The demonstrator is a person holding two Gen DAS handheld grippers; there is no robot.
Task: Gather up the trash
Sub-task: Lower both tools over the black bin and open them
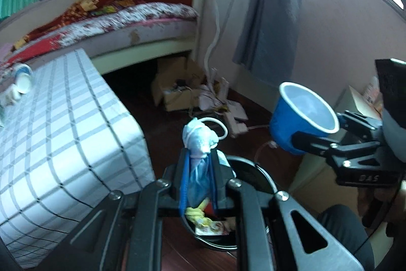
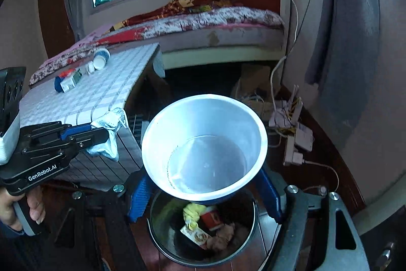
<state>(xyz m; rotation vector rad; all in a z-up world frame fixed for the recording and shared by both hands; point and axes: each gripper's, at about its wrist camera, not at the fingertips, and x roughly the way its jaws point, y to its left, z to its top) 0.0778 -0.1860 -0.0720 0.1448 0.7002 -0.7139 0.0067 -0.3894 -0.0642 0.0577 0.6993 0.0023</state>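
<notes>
Left gripper [image 1: 199, 164] clamped tight on crumpled face mask [image 1: 200, 141], mask sticking out past fingertips. Right gripper [image 2: 203, 192] gripping blue paper cup [image 2: 204, 144] by its sides, white inside facing camera, cup empty. Both hang over round metal bin [image 2: 251, 227] on dark wood floor; bin at 6 o'clock below cup, holding yellow wrapper, red carton, crumpled tissue. Checked table [image 2: 101, 93] at 10 o'clock, more litter on top.
</notes>
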